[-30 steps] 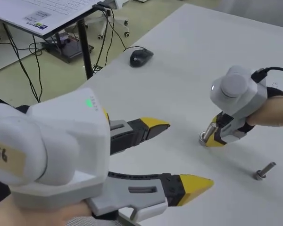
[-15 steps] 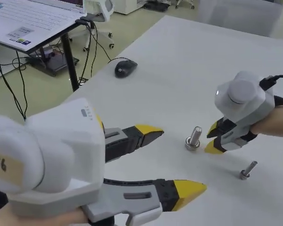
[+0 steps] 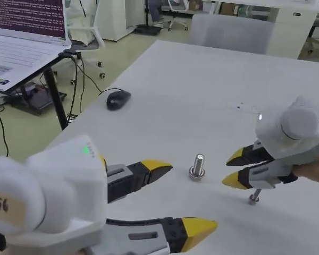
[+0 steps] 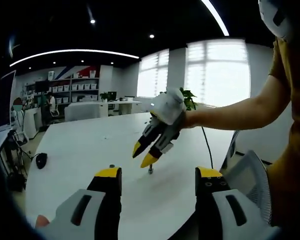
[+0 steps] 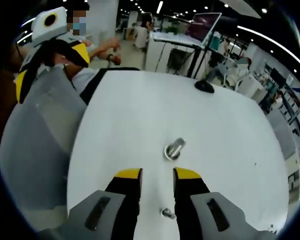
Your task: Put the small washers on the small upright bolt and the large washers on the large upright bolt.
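The large steel bolt point(image 3: 197, 166) stands upright on its head on the white table point(image 3: 202, 95); it also shows just ahead of the jaws in the right gripper view point(image 5: 174, 149). The small bolt point(image 3: 253, 197) sits partly under my right gripper point(image 3: 232, 168), which is open and empty a little to the right of the large bolt. The same small bolt point(image 5: 167, 213) lies low between the right gripper's point(image 5: 158, 174) own jaws. My left gripper point(image 3: 181, 199) is open and empty at the near left, short of the large bolt. From the left gripper point(image 4: 158, 172) I see the right gripper point(image 4: 152, 147) above the small bolt point(image 4: 150, 170).
A black mouse point(image 3: 118, 99) with its cable lies at the table's far left edge. A laptop point(image 3: 21, 37) sits on a stand beyond that edge. A grey chair back point(image 3: 231, 33) stands at the far end.
The right gripper has let go of the large bolt and pulled back to the right, leaving it upright. The head camera has tilted up.
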Demonstrator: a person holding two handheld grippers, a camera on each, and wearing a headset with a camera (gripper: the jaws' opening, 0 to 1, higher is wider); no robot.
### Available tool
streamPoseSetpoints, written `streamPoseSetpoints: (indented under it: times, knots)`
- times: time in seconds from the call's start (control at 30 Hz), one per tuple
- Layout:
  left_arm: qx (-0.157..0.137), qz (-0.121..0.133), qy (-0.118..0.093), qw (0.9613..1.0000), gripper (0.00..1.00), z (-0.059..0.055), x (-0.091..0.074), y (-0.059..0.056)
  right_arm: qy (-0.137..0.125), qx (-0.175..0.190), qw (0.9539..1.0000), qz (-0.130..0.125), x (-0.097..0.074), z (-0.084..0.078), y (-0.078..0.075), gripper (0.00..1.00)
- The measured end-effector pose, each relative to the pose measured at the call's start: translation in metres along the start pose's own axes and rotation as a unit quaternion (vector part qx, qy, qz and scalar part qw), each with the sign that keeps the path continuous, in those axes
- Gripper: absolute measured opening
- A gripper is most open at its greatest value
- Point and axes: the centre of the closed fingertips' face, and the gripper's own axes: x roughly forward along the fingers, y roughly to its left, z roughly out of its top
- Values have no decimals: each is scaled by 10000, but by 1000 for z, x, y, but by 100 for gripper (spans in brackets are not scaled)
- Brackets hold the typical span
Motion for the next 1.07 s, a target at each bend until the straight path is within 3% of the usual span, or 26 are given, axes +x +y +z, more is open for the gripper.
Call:
streamPoseSetpoints:
  times: [0.07,0.1,0.17,0.23,0.33,0.4,0.47,0.5,0.63,0.77,0.83,1.07]
  knots:
    - [14,-28,5,10000,59,0,0,-1,-301,98,9994,-112,-10,5,3,28]
    - [11,-52,28,10000,58,-1,1,-2,-590,88,9981,-170,-17,10,7,29]
    - [12,-88,36,10000,58,-2,1,-3,-753,272,9963,-301,-27,10,9,29]
    - [-38,-150,28,9999,58,-4,4,-5,-1189,307,9918,-357,-39,15,15,31]
    - [-13,-219,121,9997,58,-9,8,-9,-1425,651,9872,-299,-50,11,24,32]
    - [-1,-268,109,9996,58,-9,8,-10,-1497,687,9856,-372,-59,3,28,35]
    - [-39,-318,90,9994,58,-9,8,-11,-1687,885,9811,-329,-68,-1,38,37]
    - [-61,-339,50,9994,58,-7,7,-10,-1862,998,9768,-364,-74,-2,42,38]
    - [-119,-406,-68,9991,59,0,4,-7,-2108,1285,9679,-480,-88,-15,54,41]
    - [-53,-540,-26,9985,60,0,7,-10,-2340,1641,9560,-657,-94,-30,62,45]
    - [-35,-571,-3,9984,60,0,9,-10,-2536,1792,9480,-699,-98,-30,65,50]
    - [-23,-671,12,9977,61,1,10,-15,-2470,2076,9414,-987,-115,-57,83,55]
